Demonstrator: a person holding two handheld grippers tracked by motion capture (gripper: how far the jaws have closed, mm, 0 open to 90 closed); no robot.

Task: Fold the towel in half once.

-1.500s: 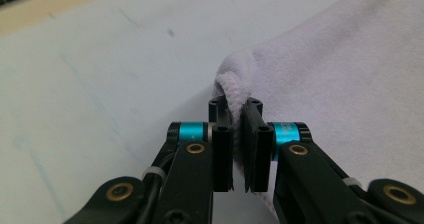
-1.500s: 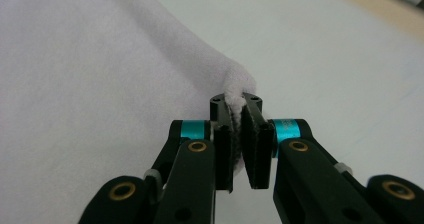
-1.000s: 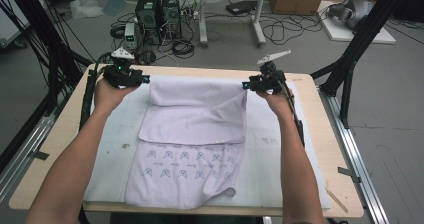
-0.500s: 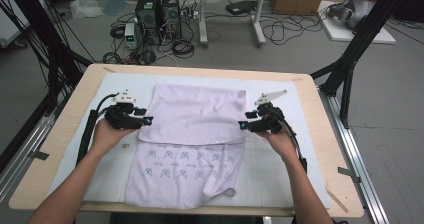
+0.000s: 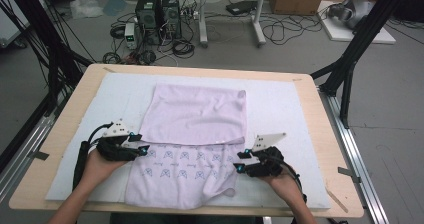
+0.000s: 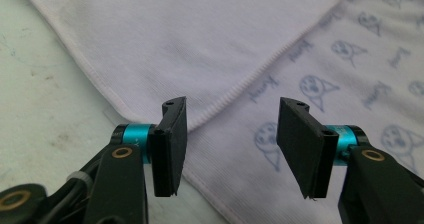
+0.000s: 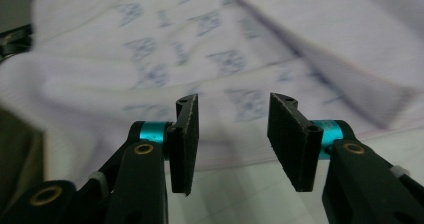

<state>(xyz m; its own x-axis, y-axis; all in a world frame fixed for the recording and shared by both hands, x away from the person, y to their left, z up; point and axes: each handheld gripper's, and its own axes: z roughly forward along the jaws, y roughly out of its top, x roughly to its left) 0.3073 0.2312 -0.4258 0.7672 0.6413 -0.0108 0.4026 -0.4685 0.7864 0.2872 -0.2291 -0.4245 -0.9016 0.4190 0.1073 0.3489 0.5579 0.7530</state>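
Item: lilac towel (image 5: 192, 134), folded, lying flat on the white mat (image 5: 280, 104) over the table (image 5: 320, 134); plain upper layer, printed lower layer toward the person.

Left hand-held gripper (image 5: 142, 148): at the towel's left edge, over the corner where the fold's hem meets the printed layer; jaws apart, just been opening, gripping nothing.

Right hand-held gripper (image 5: 240, 163): at the towel's right edge, printed cloth ahead of it; jaws apart, just been closing, nothing between them.

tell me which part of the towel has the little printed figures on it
The near layer of the towel, between the two grippers; the far folded-over part is plain pale lilac.
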